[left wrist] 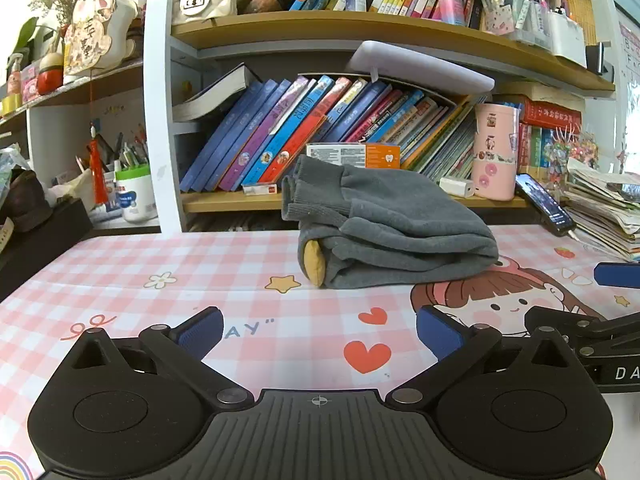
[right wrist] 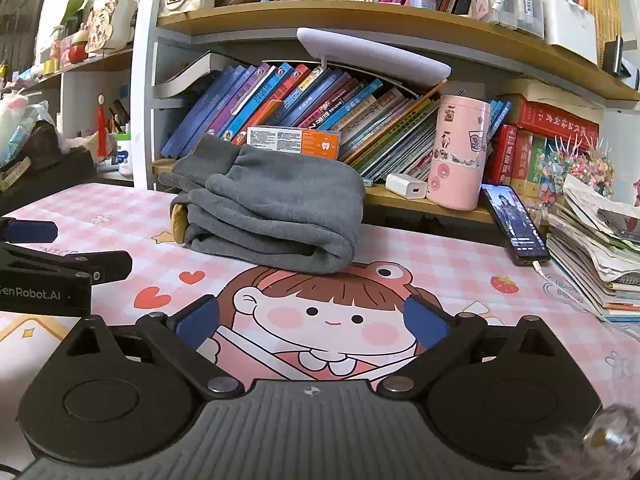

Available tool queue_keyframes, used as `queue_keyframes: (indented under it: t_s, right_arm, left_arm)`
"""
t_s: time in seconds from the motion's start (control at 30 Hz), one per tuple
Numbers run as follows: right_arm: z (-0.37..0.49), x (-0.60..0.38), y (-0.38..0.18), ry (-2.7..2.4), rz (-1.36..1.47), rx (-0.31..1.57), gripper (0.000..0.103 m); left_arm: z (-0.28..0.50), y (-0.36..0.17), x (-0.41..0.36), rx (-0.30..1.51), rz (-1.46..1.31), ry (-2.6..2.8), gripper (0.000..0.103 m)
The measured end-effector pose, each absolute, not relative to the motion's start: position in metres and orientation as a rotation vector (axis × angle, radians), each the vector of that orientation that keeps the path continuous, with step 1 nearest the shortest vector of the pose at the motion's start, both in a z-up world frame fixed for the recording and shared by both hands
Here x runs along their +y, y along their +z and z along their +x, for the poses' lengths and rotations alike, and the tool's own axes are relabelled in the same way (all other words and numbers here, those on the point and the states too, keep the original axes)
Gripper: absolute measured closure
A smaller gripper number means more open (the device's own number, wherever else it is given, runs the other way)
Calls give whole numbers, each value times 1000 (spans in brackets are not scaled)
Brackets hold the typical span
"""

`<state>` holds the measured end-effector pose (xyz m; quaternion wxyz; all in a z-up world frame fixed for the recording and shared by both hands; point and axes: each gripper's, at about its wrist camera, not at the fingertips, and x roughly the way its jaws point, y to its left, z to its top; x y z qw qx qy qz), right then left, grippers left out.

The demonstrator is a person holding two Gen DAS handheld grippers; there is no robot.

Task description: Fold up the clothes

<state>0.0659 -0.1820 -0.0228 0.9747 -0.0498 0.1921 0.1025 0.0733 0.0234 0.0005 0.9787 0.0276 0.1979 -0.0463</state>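
A grey sweatshirt lies folded in a thick bundle on the pink checked tablecloth, its ribbed cuffs on top at the left and a yellow patch showing at its left end. In the right wrist view the same grey sweatshirt sits at the centre left. My left gripper stands open short of the bundle, nothing between its blue pads. My right gripper is open too, over the cartoon girl print, apart from the cloth. Each gripper shows at the edge of the other's view.
Behind the table stands a bookshelf packed with leaning books. A pink tumbler, a white charger and a phone stand at the right rear. A pile of papers and books fills the right edge.
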Motion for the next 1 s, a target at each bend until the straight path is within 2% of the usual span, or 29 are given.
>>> queue_keyframes:
  t_s: [1.0]
  right_arm:
    - [70,-183,-24,216,-98,404,2]
  left_arm:
    - [75,0,23,409,67,-108,0]
